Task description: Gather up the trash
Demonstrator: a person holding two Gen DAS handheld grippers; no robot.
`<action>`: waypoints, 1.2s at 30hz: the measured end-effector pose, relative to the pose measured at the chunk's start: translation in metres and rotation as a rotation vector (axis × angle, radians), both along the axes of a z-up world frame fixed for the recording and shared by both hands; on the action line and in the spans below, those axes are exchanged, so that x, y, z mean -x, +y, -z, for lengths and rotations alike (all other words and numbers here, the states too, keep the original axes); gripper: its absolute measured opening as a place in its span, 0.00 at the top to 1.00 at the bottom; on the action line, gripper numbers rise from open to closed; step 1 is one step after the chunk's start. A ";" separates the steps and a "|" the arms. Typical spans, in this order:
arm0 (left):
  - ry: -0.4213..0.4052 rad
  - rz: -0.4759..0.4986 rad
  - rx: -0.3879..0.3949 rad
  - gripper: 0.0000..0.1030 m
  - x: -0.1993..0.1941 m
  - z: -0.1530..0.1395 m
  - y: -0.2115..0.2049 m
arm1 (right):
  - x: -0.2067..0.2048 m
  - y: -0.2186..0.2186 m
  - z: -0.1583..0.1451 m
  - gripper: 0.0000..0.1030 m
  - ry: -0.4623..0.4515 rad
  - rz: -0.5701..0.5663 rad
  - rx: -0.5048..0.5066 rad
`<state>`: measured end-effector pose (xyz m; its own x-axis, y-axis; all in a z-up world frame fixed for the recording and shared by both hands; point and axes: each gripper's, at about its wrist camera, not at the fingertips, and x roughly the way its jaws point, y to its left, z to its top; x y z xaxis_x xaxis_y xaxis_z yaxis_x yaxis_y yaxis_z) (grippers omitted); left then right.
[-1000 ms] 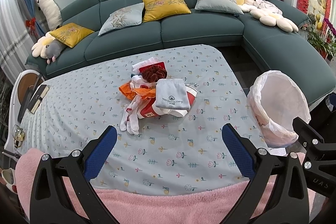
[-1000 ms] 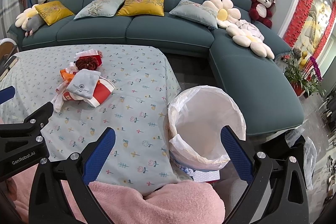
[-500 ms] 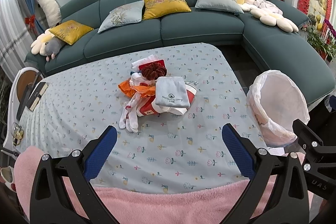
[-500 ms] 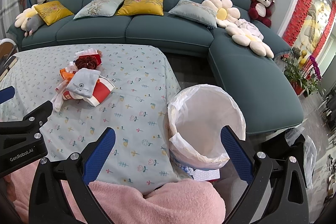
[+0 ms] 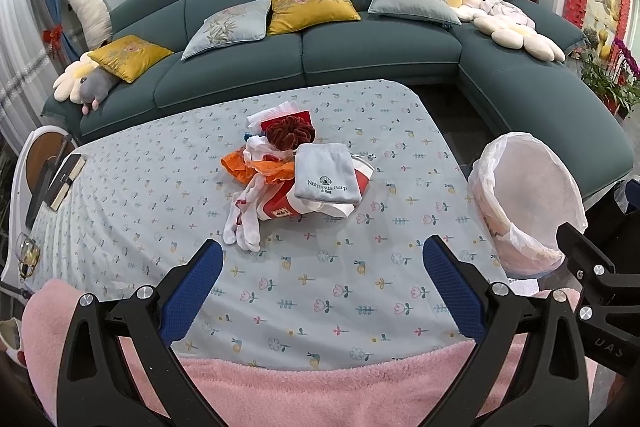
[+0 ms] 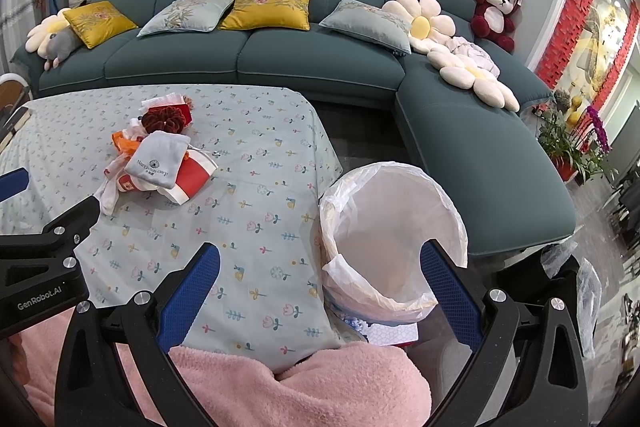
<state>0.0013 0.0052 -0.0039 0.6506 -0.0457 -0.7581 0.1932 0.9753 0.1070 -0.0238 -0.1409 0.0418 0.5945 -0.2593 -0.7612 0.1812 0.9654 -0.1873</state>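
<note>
Blue-padded left gripper (image 5: 320, 263) & right gripper (image 6: 320, 267) both wide open, empty. Trash pile (image 5: 296, 171) mid table (image 5: 160, 195); lined bin (image 6: 394, 239) beside table edge.

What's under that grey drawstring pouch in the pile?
The grey pouch lies on a red-and-white paper cup, beside white socks. Anything deeper is hidden.

The grey drawstring pouch (image 5: 326, 174) carries a shell emblem and the printed text "Narcissus corp". The left hand-held gripper (image 6: 44, 251) body, seen in the right wrist view, is marked "GenRobot.AI". The right hand-held gripper (image 5: 600, 291) body shows "UAS", partly cut off.
</note>
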 end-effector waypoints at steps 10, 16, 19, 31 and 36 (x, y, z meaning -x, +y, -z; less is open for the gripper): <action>-0.003 -0.011 0.035 0.07 -0.012 0.006 0.020 | -0.006 0.012 0.003 0.07 -0.017 0.014 -0.017; -0.007 -0.041 0.060 0.07 -0.026 0.012 0.045 | -0.019 0.026 0.007 0.07 -0.037 0.010 -0.058; 0.010 -0.061 0.074 0.07 -0.035 0.019 0.061 | -0.028 0.033 0.010 0.08 -0.036 0.003 -0.085; 0.081 -0.114 0.096 0.07 -0.079 0.057 0.126 | -0.094 0.078 0.036 0.09 -0.003 -0.060 -0.186; 0.137 -0.108 0.107 0.07 -0.103 0.080 0.141 | -0.123 0.096 0.055 0.15 0.036 -0.083 -0.199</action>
<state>0.1043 0.1462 -0.0844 0.5473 -0.0664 -0.8343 0.0923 0.9956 -0.0186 0.0991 -0.0452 -0.0135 0.5790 -0.0535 -0.8136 0.0967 0.9953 0.0033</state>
